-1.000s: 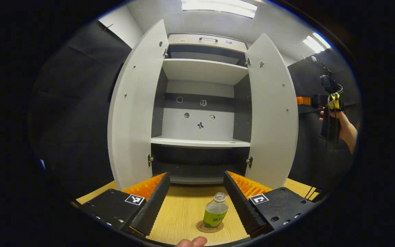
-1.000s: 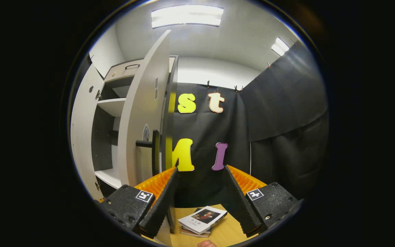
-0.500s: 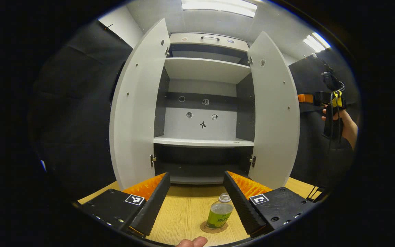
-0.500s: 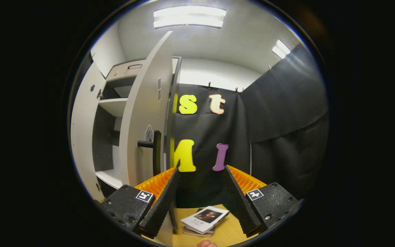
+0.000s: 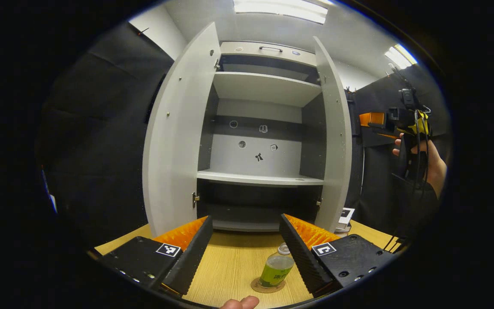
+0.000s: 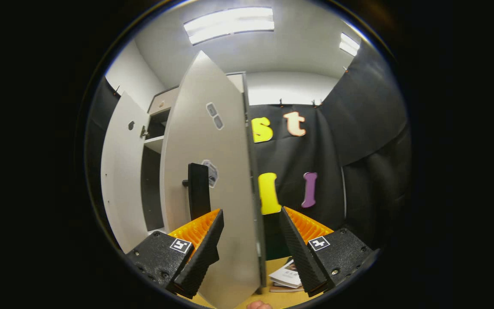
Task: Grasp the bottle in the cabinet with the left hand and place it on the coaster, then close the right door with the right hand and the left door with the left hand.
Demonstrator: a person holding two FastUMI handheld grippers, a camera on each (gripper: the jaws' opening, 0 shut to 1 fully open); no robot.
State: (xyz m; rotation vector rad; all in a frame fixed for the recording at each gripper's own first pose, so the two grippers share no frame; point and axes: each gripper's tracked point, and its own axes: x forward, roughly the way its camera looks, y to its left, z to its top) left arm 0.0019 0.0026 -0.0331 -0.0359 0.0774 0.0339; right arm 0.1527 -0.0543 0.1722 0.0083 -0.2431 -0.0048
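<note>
A clear bottle (image 5: 277, 268) with a green label stands upright on a round coaster (image 5: 260, 286) on the wooden table, between my left gripper's fingers but untouched. My left gripper (image 5: 245, 223) is open and faces the white cabinet (image 5: 264, 86). The left door (image 5: 174, 137) stands wide open. In the left gripper view the right door (image 5: 337, 141) is swung partway in and shows nearly edge-on. In the right gripper view the right door (image 6: 217, 171) with its black handle (image 6: 198, 191) is close, its free edge running between the fingers of my open right gripper (image 6: 251, 214).
The cabinet shelves (image 5: 260, 178) are bare. A hand (image 5: 433, 161) holds the right gripper (image 5: 384, 122) beyond the right door. A small stack of books (image 6: 287, 277) lies on the table (image 5: 230, 262) by the cabinet's right side. Black cloth walls enclose both sides.
The right door has swung from wide open toward the cabinet. My right gripper has moved in against the door's outer face. The bottle and left gripper stay put.
</note>
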